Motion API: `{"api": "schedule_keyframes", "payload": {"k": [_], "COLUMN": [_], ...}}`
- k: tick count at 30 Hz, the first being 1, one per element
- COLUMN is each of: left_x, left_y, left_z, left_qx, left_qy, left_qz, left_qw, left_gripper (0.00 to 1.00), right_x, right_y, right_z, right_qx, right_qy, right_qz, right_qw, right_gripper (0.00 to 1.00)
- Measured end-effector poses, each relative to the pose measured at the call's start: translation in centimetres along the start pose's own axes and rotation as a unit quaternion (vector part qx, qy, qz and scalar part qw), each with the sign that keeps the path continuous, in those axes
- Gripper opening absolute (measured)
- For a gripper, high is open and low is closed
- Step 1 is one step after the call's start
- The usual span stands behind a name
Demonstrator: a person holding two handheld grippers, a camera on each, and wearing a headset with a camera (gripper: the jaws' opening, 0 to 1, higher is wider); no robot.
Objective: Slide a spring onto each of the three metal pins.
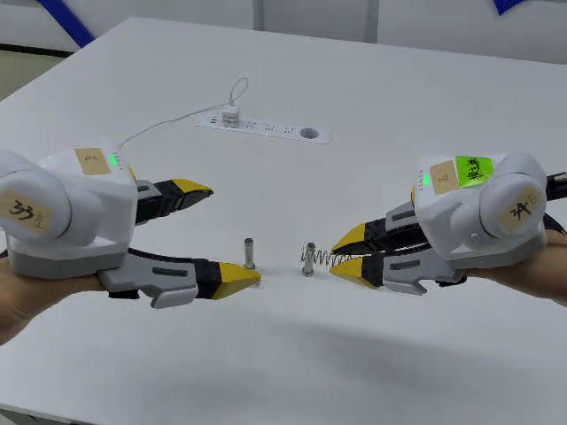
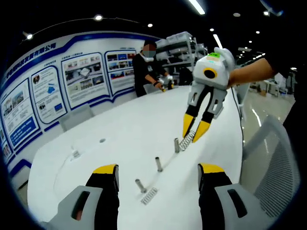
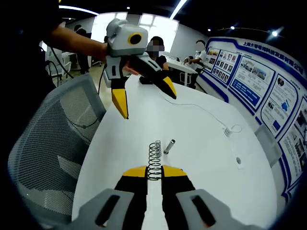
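Observation:
Three short metal pins stand in a row on the white table: the far pin (image 2: 176, 144), the middle pin (image 2: 158, 164) and the near pin (image 2: 140, 185). A loose spring (image 2: 149, 195) lies beside the near pin. My right gripper (image 1: 348, 255) is shut on another spring (image 1: 321, 258), held level, its free end at the far pin (image 1: 308, 258). That spring (image 3: 154, 160) sticks out from between the right gripper's (image 3: 154, 173) jaws toward this pin (image 3: 169, 146). My left gripper (image 1: 217, 232) is open, its jaws wide apart near another pin (image 1: 249, 252).
A white power strip (image 1: 266, 128) with a plugged-in white cable lies further back on the table (image 1: 381, 80). A grey mesh chair (image 3: 62, 139) stands at the table's edge. People stand at the far end of the room.

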State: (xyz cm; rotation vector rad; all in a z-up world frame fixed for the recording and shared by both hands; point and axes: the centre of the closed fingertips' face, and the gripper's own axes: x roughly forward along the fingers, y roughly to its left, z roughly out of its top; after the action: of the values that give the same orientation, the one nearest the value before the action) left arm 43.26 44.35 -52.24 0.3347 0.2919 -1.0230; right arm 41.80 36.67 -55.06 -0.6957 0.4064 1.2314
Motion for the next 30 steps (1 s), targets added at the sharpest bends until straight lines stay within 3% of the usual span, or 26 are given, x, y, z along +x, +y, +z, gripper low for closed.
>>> {"api": "schedule_keyframes", "payload": {"k": [6,19,30], "left_x": [0.7,1.8,2.2], "left_y": [-1.6,-4.6,-6.4], "left_z": [-0.5,-0.5,-0.4], "left_qx": [0.013,0.024,0.029], "left_qy": [0.014,0.010,0.008], "left_qz": [-0.022,-0.075,-0.109], "left_qw": [0.9996,0.9969,0.9936], "left_gripper": [0.63,0.43,0.23], "right_x": [-0.1,0.5,1.0], "right_y": [0.9,2.9,4.1], "right_z": [1.2,2.2,2.3], "right_qx": [-0.010,-0.033,-0.040], "right_qy": [-0.009,-0.012,-0.012], "right_qz": [0.017,0.052,0.074], "right_qw": [0.9998,0.9980,0.9963], "right_gripper": [0.11,0.11,0.11]}}
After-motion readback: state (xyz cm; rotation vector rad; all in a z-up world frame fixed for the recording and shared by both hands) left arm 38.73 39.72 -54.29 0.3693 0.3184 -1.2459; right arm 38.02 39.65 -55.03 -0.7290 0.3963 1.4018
